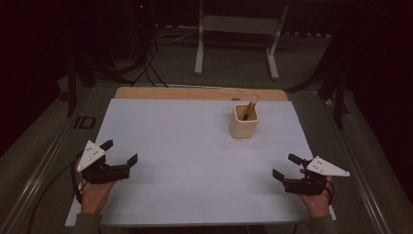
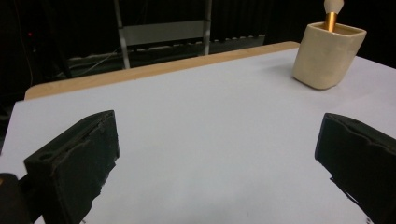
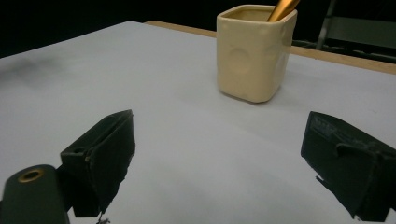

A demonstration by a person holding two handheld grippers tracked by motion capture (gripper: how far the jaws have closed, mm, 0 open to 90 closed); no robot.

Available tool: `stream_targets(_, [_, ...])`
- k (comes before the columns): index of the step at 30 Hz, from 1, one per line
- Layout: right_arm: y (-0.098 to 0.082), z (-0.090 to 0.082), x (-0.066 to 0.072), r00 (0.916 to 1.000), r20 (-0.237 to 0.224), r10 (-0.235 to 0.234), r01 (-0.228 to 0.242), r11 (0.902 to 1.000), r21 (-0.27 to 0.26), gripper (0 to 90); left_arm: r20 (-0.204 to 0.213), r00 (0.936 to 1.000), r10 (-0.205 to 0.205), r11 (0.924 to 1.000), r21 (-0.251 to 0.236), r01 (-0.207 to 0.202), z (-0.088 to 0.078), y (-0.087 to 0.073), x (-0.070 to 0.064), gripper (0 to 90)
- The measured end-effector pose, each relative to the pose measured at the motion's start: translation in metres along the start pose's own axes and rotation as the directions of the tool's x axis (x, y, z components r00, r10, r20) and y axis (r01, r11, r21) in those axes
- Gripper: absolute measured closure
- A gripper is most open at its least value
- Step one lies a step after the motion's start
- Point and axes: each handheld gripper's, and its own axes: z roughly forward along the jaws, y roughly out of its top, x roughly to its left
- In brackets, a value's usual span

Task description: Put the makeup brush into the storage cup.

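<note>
A cream square cup (image 1: pixel 244 122) stands upright on the white table (image 1: pixel 185 161) toward the back right, with a gold-handled brush (image 1: pixel 251 106) leaning in it. In the left gripper view the cup (image 2: pixel 328 56) is far off at the upper right; in the right gripper view the cup (image 3: pixel 254 51) stands ahead, brush handle (image 3: pixel 283 8) poking out. My left gripper (image 1: pixel 119 152) rests near the front left edge, open, nothing between its jaws. My right gripper (image 1: pixel 286 166) sits at the front right, also open and empty. Both are well apart from the cup.
A wooden strip (image 1: pixel 199 93) runs along the table's far edge. Beyond it, on the dark floor, stands a metal frame (image 1: pixel 238 29) with cables (image 1: pixel 146 68) at the left. Metal rails (image 1: pixel 39 170) flank the table.
</note>
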Motion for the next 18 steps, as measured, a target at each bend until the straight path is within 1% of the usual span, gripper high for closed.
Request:
stream_targets(2, [0.0,0.0,0.0,1.0,0.001,0.0,0.0,1.0,0.0,9.9,-0.001,1.0,-0.003,1.0,-0.001,0.003,-0.002,-0.002,0.0,0.7])
stream_targets(4, [0.001,0.002,0.0,1.0,0.001,-0.007,0.007,1.0,-0.001,9.9,-0.008,1.0,0.0,1.0,-0.004,0.0,-0.009,-0.005,0.0,0.7])
stream_targets(9, [0.002,0.002,-0.001,1.0,0.003,-0.008,0.008,1.0,-0.001,9.9,-0.002,1.0,0.003,0.9999,-0.011,-0.003,-0.015,-0.008,-0.001,0.7])
stream_targets(10, [0.002,0.002,-0.002,1.0,0.005,-0.008,0.008,1.0,-0.002,9.9,-0.005,0.9999,0.013,0.9998,-0.014,-0.013,-0.018,-0.01,-0.002,0.7])
stream_targets(13, [0.002,0.002,-0.002,0.9999,0.008,-0.009,0.009,1.0,-0.002,9.8,-0.009,0.9997,0.024,0.9996,-0.014,-0.024,-0.021,-0.013,-0.003,0.7])
stream_targets(18, [0.003,0.003,-0.002,0.9999,0.01,-0.014,0.014,0.9999,-0.001,9.8,-0.022,0.9992,0.033,0.9994,-0.011,-0.033,-0.024,-0.016,-0.002,0.7])
